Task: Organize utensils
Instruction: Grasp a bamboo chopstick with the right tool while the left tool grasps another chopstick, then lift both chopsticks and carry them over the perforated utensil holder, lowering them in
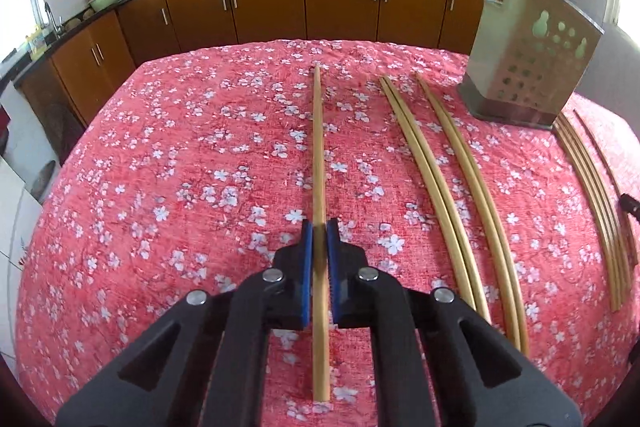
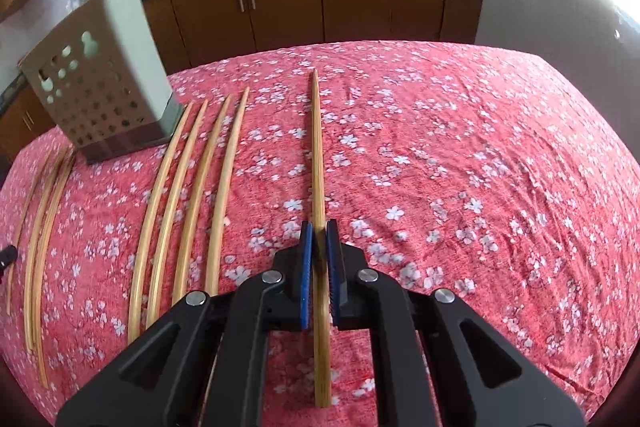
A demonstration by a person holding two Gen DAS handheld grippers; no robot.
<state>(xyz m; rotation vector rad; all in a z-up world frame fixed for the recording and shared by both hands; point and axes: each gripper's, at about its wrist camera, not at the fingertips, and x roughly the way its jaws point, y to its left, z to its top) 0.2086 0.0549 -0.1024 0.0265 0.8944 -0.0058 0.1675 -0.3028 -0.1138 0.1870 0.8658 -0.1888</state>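
— Already clamped, both of them? Left gripper [image 1: 319, 227] shut on a chopstick [image 1: 318, 147], blue pads [image 1: 307, 267] pressed to its sides?

— Yes, and likewise the right gripper [image 2: 319, 227], closed on its own chopstick [image 2: 318, 147]. Gripped near the thick end in each case, thin tip pointing far, straight ahead along the fingers.

— Lifted, or flat on the flowered tablecloth [image 1: 160, 167]?

— Hard to tell; looked flat or barely raised in both views.

— And the holder?

— Stood upright at the far side of the table, between the two hands. Seen far right from the left wrist, as a pierced metal utensil holder [image 1: 532, 63]; far left from the right wrist [image 2: 100, 87].

— So much the same reach for either hand?

— Seemingly, with no clear nearer one. Loose chopsticks lay between: two pairs [image 1: 452, 187] right of the left gripper, four singles [image 2: 188, 187] left of the right one, all running near to far.

— The catch, then?

— Long axis lay level, opening faced up. Probably needed each stick swung tip-down before dropping in.
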